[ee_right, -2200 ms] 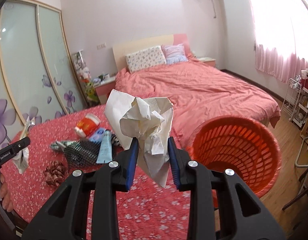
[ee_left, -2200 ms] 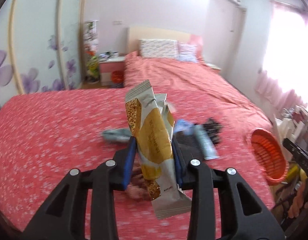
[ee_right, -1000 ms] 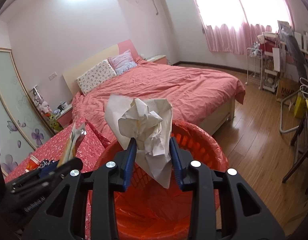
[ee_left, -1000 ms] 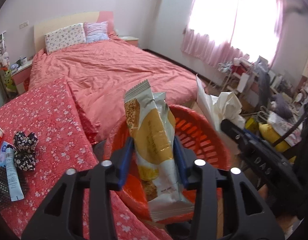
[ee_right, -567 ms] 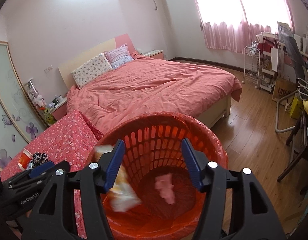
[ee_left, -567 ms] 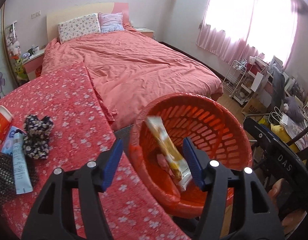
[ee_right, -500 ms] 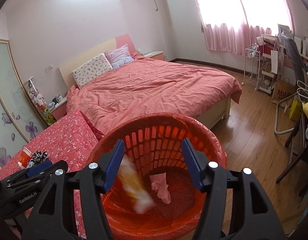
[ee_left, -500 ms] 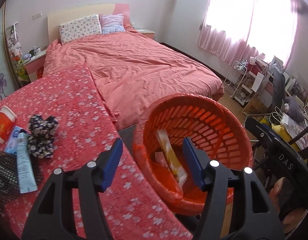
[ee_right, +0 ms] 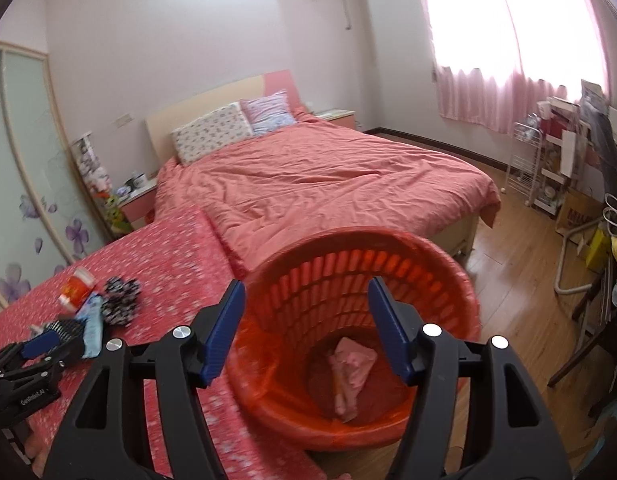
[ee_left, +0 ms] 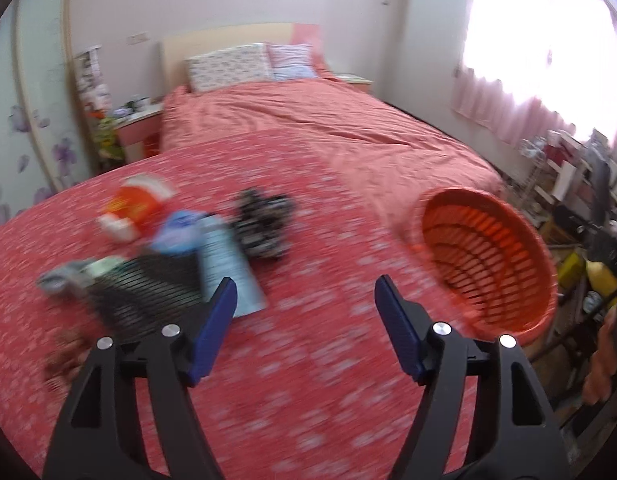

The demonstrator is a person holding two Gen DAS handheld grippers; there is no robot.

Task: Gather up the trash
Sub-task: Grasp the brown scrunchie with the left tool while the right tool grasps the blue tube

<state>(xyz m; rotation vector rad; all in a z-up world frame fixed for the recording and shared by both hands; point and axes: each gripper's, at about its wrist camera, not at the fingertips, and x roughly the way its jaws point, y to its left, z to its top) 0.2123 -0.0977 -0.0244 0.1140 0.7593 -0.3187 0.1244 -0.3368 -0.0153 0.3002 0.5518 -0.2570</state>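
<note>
Orange plastic, slatted all round: the basket stands on the wood floor just off the right edge of the counter, which wears a red cloth with small white flowers. At the basket's bottom lies crumpled paper, pinkish through the light, with a thin wrapper beside it, mostly hidden.

Right tool hangs above the basket's mouth, pointing down into it. Its blue pads have just been opening and now stand spread with nothing between them. Left tool hangs over the near part of the counter, its pads likewise just opened wider and now spread around bare cloth; the left view is smeared by motion. In that view the basket sits past the counter's right edge.

Toward the counter's left side a small heap rests together: an orange cup on its side, a pale blue tube, a black mesh piece nearest the front edge, a black-and-white patterned scrunchie on the right of the heap, and something grey-green at the left, too blurred to name. A brownish bow lies near the front left edge.

Beyond the counter's far edge stands a bed with a coral cover and two pillows.
</note>
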